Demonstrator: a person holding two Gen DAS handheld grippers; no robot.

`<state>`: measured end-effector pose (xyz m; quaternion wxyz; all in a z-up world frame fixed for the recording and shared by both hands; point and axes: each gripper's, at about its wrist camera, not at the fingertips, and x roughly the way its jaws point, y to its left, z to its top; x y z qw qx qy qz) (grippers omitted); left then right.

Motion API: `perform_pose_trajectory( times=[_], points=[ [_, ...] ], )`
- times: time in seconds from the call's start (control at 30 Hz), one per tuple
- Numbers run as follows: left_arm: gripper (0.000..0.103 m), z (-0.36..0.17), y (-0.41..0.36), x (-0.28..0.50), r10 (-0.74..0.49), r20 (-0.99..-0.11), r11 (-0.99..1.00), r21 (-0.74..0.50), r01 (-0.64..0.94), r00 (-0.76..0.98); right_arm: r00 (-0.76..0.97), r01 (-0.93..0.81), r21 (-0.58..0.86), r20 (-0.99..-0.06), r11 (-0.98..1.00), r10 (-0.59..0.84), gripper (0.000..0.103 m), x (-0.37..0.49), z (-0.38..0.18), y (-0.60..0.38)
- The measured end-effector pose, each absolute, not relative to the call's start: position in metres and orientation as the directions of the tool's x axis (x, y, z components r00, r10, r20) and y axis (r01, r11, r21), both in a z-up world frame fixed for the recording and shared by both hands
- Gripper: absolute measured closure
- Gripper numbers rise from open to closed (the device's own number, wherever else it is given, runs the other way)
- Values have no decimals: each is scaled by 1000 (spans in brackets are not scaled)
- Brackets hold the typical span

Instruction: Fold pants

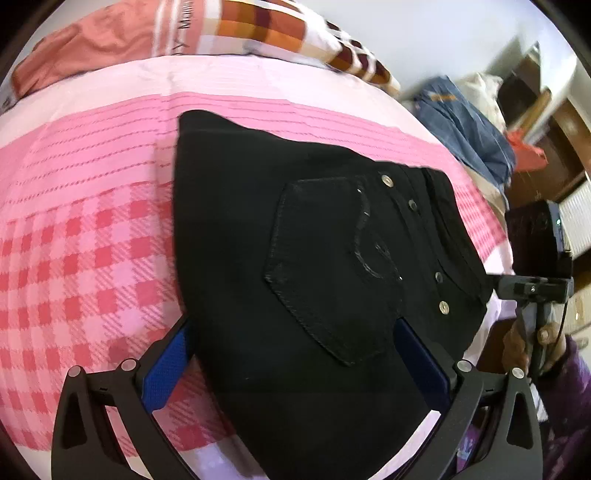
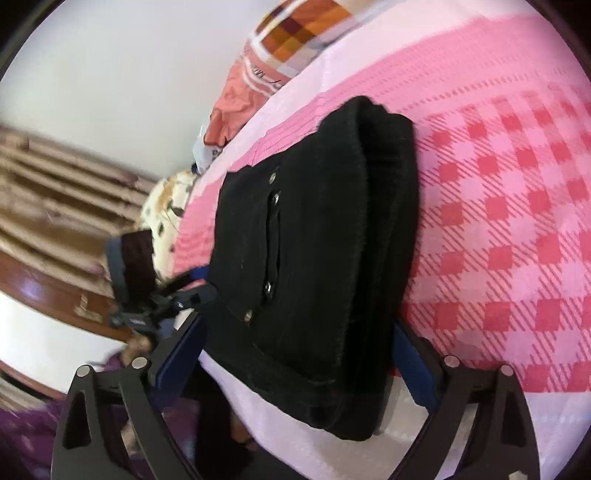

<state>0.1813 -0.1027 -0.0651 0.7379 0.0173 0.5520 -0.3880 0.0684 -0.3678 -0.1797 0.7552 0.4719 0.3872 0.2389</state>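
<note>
The black pants lie folded in a thick stack on the pink checked bedspread, back pocket and metal studs facing up. My left gripper is open, its blue-padded fingers spread either side of the stack's near edge, holding nothing. In the right wrist view the same stack shows its layered folded edge. My right gripper is open too, fingers straddling the near end of the stack. The right gripper shows at the right edge of the left wrist view.
A patterned pillow and an orange cloth lie at the head of the bed. Blue jeans and other clothes are piled beyond the bed's right side. The near bed edge is white. A floral cloth lies beside the bed.
</note>
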Motion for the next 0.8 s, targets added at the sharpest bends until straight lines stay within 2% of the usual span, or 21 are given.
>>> perform_pose_trajectory(
  times=[0.03, 0.1, 0.13, 0.17, 0.2, 0.27, 0.33, 0.4, 0.67, 0.73, 0.77, 0.8],
  points=[
    [0, -65, -107, 180, -549, -831, 695, -397, 600, 86, 586, -4, 895, -360, 446, 726, 16, 70, -179, -366],
    [2, -62, -112, 178, -555, -828, 685, -396, 611, 85, 586, 24, 886, -388, 464, 711, 58, 73, -181, -367],
    [4, -59, -112, 176, -568, -818, 679, -405, 613, 89, 593, 31, 886, -389, 463, 705, 58, 73, -181, -368],
    [15, -55, -112, 175, -581, -808, 675, -409, 614, 100, 602, 26, 886, -383, 462, 700, 59, 72, -180, -368],
    [32, -51, -112, 173, -565, -814, 693, -377, 615, 137, 612, 21, 876, -392, 482, 686, 60, 71, -176, -366],
    [48, -50, -107, 174, -541, -821, 719, -338, 607, 184, 613, 25, 864, -411, 503, 675, 61, 71, -173, -362],
    [53, -56, -93, 183, -592, -795, 708, -433, 558, 135, 620, 41, 866, -413, 498, 667, 62, 72, -174, -361],
    [65, -57, -81, 190, -631, -768, 697, -499, 515, 109, 629, 40, 866, -409, 498, 661, 62, 69, -171, -361],
    [67, -66, -64, 201, -689, -723, 659, -598, 457, 47, 617, 62, 869, -421, 492, 665, 62, 69, -174, -363],
    [61, -69, -65, 205, -680, -732, 665, -590, 458, 43, 605, 49, 870, -416, 490, 679, 52, 72, -174, -363],
    [53, -70, -65, 205, -681, -732, 664, -596, 452, 34, 602, 48, 862, -427, 504, 674, 40, 73, -173, -363],
    [47, -73, -65, 206, -694, -720, 651, -622, 435, 8, 599, 43, 863, -426, 503, 678, 24, 74, -173, -364]
  ],
)
